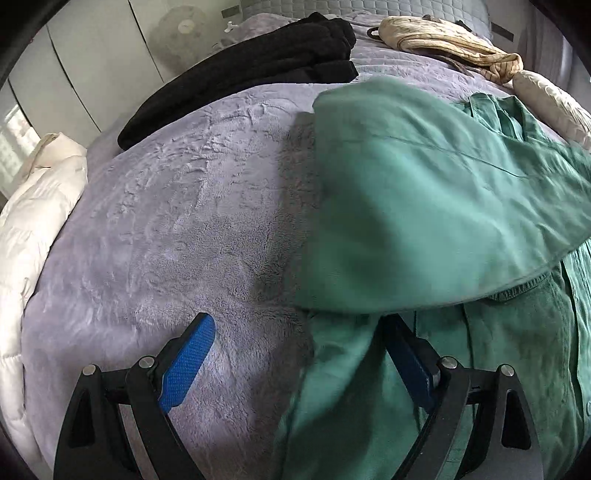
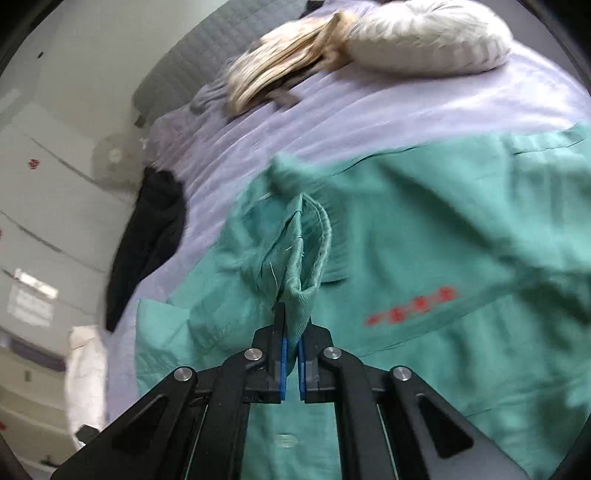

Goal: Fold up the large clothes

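Observation:
A large green shirt (image 1: 424, 221) lies on the lilac blanket (image 1: 166, 221), with one part lifted and blurred over the rest. My left gripper (image 1: 299, 325) is open, its blue pads (image 1: 188, 365) wide apart; the shirt's left edge lies between and over the right finger. In the right wrist view the green shirt (image 2: 443, 240) shows red lettering (image 2: 413, 304). My right gripper (image 2: 291, 332) is shut on a bunched hem or cuff of the shirt (image 2: 303, 258), held above the spread fabric.
A black garment (image 1: 258, 70) lies at the far left of the bed, also in the right wrist view (image 2: 147, 236). A beige striped cloth (image 1: 443, 40) and a white pillow (image 2: 424, 33) lie near the headboard. A white duvet (image 1: 33, 229) hangs at the left edge.

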Demonstrator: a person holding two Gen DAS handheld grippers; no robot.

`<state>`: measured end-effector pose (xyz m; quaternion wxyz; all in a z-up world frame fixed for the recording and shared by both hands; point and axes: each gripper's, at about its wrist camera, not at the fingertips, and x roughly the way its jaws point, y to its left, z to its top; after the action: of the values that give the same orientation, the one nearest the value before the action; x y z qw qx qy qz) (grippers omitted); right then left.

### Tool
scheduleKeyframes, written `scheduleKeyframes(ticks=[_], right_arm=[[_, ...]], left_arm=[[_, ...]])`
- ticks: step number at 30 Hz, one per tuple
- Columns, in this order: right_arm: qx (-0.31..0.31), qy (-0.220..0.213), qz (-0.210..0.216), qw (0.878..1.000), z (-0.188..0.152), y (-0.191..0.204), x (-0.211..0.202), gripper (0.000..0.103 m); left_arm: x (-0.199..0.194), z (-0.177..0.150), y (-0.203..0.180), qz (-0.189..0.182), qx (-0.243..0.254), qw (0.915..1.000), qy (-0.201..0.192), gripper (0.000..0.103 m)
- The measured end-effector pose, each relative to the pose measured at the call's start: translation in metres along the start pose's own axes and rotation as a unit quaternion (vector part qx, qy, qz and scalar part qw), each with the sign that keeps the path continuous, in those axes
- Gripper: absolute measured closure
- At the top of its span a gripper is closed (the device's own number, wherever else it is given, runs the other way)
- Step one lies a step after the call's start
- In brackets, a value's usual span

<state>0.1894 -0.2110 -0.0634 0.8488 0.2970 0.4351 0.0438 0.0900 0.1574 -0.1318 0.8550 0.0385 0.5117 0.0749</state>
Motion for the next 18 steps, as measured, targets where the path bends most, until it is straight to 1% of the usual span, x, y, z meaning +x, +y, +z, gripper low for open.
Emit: scheduleKeyframes(ticks=[2,4,6,8,11,12,13,14,15,16,17,18], right_arm=[[0.024,0.011,-0.02,0.999,-0.001,-0.022,0.002,0.098],[0.063,0.021,-0.033,0.997,-0.007,-0.049,0.006,0.098],[0.086,0.027,-0.042,0.995,-0.016,-0.07,0.006,0.098],[0.098,0.032,-0.045,0.994,-0.024,-0.08,0.008,0.097],[0.108,0.036,-0.044,0.993,-0.028,-0.088,0.004,0.092],[0.118,0.041,-0.043,0.991,-0.028,-0.089,0.003,0.086],[0.121,0.044,-0.042,0.991,-0.029,-0.088,0.001,0.078],[0.12,0.049,-0.039,0.991,-0.033,-0.084,-0.003,0.074],[0.112,0.055,-0.028,0.992,-0.039,-0.076,-0.007,0.067],[0.105,0.062,-0.01,0.993,-0.045,-0.064,-0.008,0.056],[0.097,0.075,0.022,0.992,-0.056,-0.045,-0.007,0.052],[0.093,0.089,0.048,0.991,-0.067,-0.03,-0.003,0.05]], left_arm=[[0.002,0.001,-0.002,0.007,0.012,0.9999,-0.002,0.011],[-0.005,-0.002,-0.002,0.01,0.036,0.9993,-0.004,0.011],[-0.012,-0.004,0.001,0.009,0.057,0.9983,-0.004,0.011],[-0.021,-0.004,0.009,-0.005,0.062,0.998,0.002,0.011],[-0.028,0.009,0.024,-0.033,0.043,0.9985,0.012,0.011],[-0.028,0.017,0.032,-0.043,0.028,0.9985,0.015,0.011],[-0.029,0.022,0.037,-0.044,0.018,0.9988,0.014,0.011],[-0.028,0.029,0.042,-0.043,0.007,0.999,0.012,0.011],[-0.028,0.035,0.049,-0.041,-0.005,0.9991,0.009,0.011],[-0.028,0.042,0.055,-0.038,-0.016,0.9991,0.005,0.011],[-0.027,0.046,0.06,-0.031,-0.025,0.9992,0.001,0.011],[-0.027,0.049,0.064,-0.024,-0.033,0.9992,-0.001,0.011]])
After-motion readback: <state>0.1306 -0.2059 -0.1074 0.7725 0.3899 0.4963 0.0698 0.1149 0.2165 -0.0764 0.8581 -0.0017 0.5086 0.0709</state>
